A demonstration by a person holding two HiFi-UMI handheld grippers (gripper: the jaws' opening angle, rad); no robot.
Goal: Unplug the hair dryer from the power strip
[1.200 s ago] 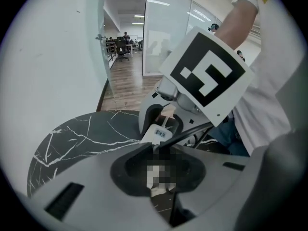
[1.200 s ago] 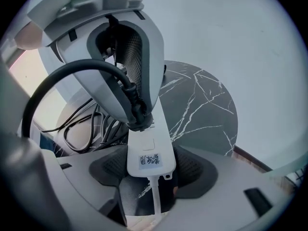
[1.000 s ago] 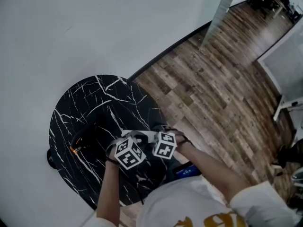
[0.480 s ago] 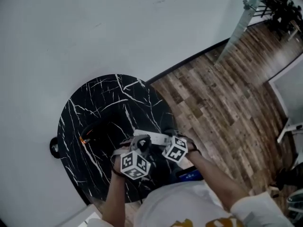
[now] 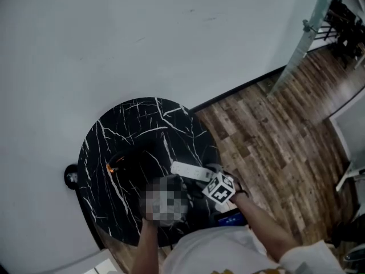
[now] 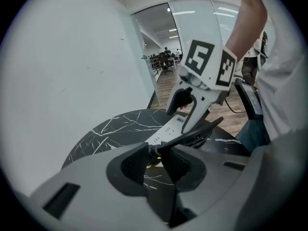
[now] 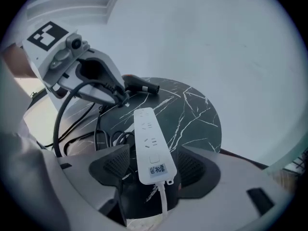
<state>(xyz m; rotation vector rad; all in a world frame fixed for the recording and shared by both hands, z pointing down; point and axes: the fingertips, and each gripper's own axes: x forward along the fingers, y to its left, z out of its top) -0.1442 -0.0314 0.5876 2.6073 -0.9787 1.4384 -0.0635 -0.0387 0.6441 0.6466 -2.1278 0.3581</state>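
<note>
We're risking dropping thin black dryer cord (image 6: 191, 134) as left gripper (image 6: 153, 155), pinching it, has jaws just opening; right gripper (image 7: 153, 164) seemingly clamping long white power strip (image 7: 149, 134).

**Flat, soft light and bent edges**

The head view is rather dim and slightly soft; grey, even light lies on the wall (image 5: 114, 33), with only weak shadows. The black bench (image 5: 114, 147) shows only a faint shine. Both gripper views are wide-angle: lines bend, and dark corners close each frame. In the left gripper view ceiling lights (image 6: 185, 12) glare far behind, and the near tongs (image 6: 154, 154) look soft.
</note>
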